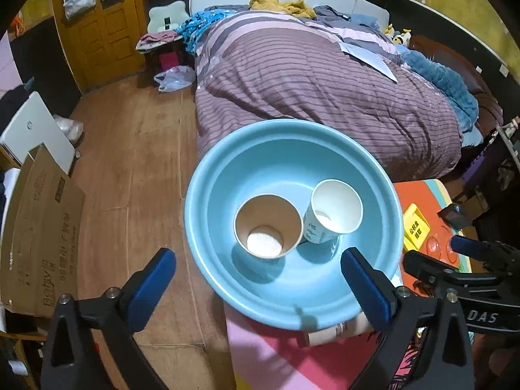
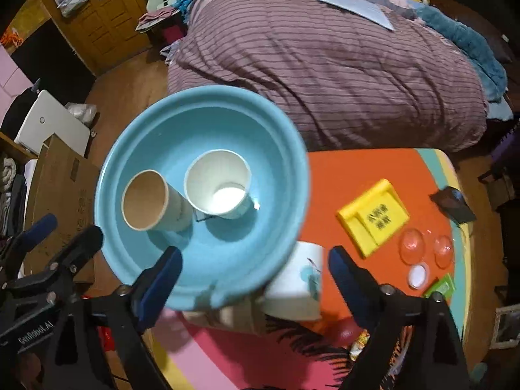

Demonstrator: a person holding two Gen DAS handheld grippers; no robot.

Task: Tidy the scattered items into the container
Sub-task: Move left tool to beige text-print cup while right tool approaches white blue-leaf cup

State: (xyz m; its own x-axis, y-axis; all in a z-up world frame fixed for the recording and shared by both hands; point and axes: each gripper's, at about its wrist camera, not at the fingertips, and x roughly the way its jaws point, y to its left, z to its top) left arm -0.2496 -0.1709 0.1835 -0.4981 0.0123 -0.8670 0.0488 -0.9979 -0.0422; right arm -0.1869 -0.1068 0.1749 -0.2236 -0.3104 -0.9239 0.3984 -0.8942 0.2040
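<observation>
Left claw [image 1: 256, 268]: hanging above the basin's near side with its blue-padded jaws spread wide, nothing sitting between them.
Right claw [image 2: 255, 265]: also standing wide open, gripping nothing, hovering over the basin's near rim and the white mug.
Basin [image 1: 208, 195]: a round light-blue container sitting on the colourful table, beside the bed.
Brown cup [image 1: 269, 226]: a paper cup standing upright inside the basin, on its left side.
White cup [image 1: 334, 211]: a second paper cup sitting inside the basin, leaning and touching the brown cup.
White mug [image 2: 297, 284]: resting on the table just outside the basin's near rim, blurred.
Yellow box [image 2: 373, 216]: lying on the orange part of the table [image 2: 341, 175], to the right of the basin.
Clear lids [image 2: 412, 247]: lying near the yellow box, outside the basin.
Bed [image 1: 325, 91]: filling the background under a striped purple quilt.
</observation>
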